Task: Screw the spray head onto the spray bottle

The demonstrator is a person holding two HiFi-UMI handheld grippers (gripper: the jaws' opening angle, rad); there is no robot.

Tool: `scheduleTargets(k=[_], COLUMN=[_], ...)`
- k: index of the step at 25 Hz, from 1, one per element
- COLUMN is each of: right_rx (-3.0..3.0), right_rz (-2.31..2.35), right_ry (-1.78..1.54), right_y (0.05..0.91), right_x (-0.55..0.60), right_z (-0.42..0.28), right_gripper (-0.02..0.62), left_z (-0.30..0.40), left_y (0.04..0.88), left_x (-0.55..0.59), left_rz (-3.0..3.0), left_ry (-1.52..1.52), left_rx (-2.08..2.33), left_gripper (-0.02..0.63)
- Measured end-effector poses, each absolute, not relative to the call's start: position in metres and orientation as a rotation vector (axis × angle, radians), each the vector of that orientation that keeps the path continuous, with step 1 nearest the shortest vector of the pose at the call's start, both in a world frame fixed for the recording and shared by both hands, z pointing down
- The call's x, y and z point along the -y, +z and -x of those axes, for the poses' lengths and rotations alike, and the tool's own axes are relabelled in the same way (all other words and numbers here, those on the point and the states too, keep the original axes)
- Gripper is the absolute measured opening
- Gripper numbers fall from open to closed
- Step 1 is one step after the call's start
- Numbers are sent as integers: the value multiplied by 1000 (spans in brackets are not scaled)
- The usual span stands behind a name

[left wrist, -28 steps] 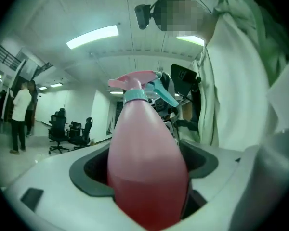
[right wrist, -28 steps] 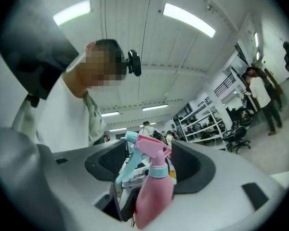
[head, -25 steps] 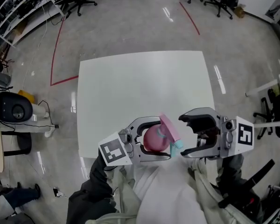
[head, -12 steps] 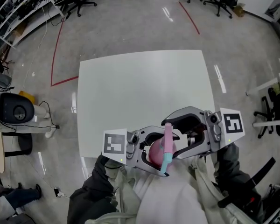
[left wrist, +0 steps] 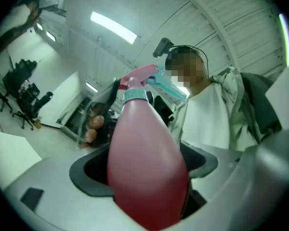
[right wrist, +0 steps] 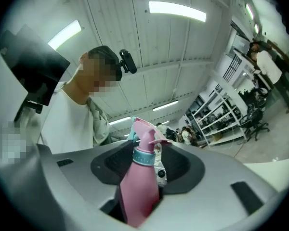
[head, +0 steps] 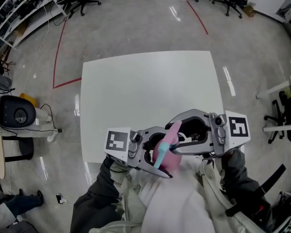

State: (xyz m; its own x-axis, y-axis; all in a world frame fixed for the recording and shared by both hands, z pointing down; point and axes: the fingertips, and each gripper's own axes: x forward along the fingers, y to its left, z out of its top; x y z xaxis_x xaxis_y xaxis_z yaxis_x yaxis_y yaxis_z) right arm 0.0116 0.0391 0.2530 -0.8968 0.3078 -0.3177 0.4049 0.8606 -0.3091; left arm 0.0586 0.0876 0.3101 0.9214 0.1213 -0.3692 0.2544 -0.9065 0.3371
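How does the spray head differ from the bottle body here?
The bottle body is plain pink and bulbous; the spray head is narrow, pink with teal parts. The body is clamped in the left gripper; the head stands between the jaws of the right gripper, which have just been closing. Both are mostly pink.

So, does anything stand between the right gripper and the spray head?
Nothing visible does. The spray head stands between the jaws of the right gripper, which have just been closing; whether they press on it I cannot tell. The left gripper holds the spray bottle.
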Motion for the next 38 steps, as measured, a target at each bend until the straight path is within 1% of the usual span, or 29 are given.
scheduleTargets(k=[4, 5, 7, 10, 15, 18, 22, 25, 28, 32, 34, 38], right_rx=[-2921, -2943, -2927, -2822, -2907, -2998, -3127, -3143, -3137, -3140, -3069, -2935], right_rz=[-290, -246, -237, -340, -254, -61, 120, 291, 364, 295, 353, 673], right_ry=[-537, -536, -544, -555, -531, -505, -430, -385, -307, -145, -134, -91], right_y=[274, 278, 279, 265, 279, 293, 309, 316, 315, 321, 326, 354], right_x=[-23, -20, -17, -17, -13, 2, 16, 29, 31, 19, 25, 67], right_z=[-11, -12, -12, -6, 7, 12, 18, 15, 16, 15, 6, -15], right_gripper=[127, 123, 123, 124, 126, 126, 124, 122, 120, 120, 119, 120], left_z=[-39, -37, -37, -42, -47, -43, -34, -32, -36, -34, -21, 30], left_y=[337, 342, 344, 338, 346, 357, 389, 401, 403, 405, 418, 481], left_x=[-58, -53, -51, -59, -50, -30, -4, 10, 22, 30, 29, 19], left_rz=[-2719, -2729, -2736, -2744, -2762, -2764, -2821, -2839, -2833, -2909, -2859, -2641], left_ry=[-437, -409, -385, -375, -251, -195, 59, 174, 161, 32, 7, 150], left_rx=[30, 85, 89, -19, 76, 244, 539, 718, 832, 988, 1076, 1320], left_gripper=[442, 442, 442, 442, 438, 439, 439, 438, 439, 439, 439, 439])
